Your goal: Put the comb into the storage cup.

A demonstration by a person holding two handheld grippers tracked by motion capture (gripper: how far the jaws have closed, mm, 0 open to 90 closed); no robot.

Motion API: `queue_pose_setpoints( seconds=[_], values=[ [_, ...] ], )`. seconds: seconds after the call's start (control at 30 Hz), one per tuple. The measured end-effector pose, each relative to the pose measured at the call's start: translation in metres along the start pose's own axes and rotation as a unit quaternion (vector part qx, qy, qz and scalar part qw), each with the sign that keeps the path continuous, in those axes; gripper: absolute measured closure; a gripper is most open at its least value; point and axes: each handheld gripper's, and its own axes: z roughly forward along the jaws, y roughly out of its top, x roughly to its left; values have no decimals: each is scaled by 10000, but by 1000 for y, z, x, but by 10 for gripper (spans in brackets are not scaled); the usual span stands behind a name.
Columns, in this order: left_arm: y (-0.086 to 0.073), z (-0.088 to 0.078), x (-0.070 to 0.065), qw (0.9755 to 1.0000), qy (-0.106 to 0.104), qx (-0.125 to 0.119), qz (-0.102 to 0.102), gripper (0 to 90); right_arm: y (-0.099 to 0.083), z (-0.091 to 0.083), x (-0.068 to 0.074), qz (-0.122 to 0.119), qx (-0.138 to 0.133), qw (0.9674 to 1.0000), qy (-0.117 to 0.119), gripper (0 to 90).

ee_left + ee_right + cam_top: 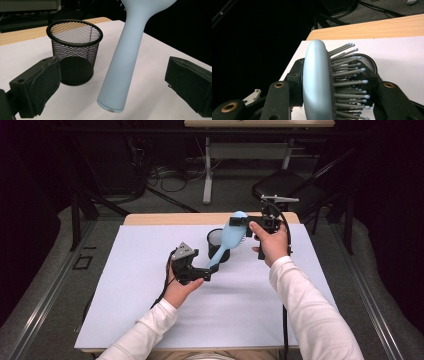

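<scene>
A light blue hairbrush (229, 237) hangs tilted over the white table sheet (150, 310), head up and handle down. My right gripper (247, 226) is shut on the brush head (315, 82), one jaw against its smooth back and the other against the grey bristles (348, 80). My left gripper (202, 275) stands open at the low end of the handle (125, 62); the handle passes between its pads (46, 80) without touching them. A black mesh cup (75, 50) stands upright and empty on the sheet just behind the handle.
The wooden table edge (175, 218) runs along the far side of the sheet. Beyond it on the floor are a desk's legs (207, 170), cables and a dark chair (285, 185) at the back right. The person's white sleeves come in from the bottom.
</scene>
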Motion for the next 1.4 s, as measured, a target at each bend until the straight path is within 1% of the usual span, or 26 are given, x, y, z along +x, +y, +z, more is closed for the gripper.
queue_pose_setpoints(
  seconds=[0.27, 0.47, 0.57, 0.63, 0.83, 1.13, 1.3, 1.4],
  values=[
    [0, 0, 0, 10000, 34, -38, -20, 5, 6, -7, -1, -34, -44, 9999, -94, 503],
    [1, -2, 0, 10000, 21, -26, -26, 5, 13, -13, 3, -110, -95, 9998, -162, 503],
    [2, -3, 1, 10000, -38, -69, -30, 5, 17, -15, 6, -142, -129, 9996, -209, 503],
    [2, -4, 1, 9999, -6, -108, -54, 5, 19, -16, 7, -153, -139, 9995, -226, 503],
    [4, -7, 4, 9998, -25, -153, -108, 5, 25, -19, 10, -187, -180, 9993, -280, 503],
    [6, -9, 8, 9999, 45, -40, -119, 5, 31, -20, 13, -212, -209, 9990, -336, 503],
    [7, -11, 9, 9999, 19, -35, -137, 5, 34, -19, 15, -210, -236, 9988, -366, 503],
    [8, -12, 10, 9999, 67, -30, -150, 5, 36, -19, 16, -241, -246, 9987, -384, 503]
  ],
)
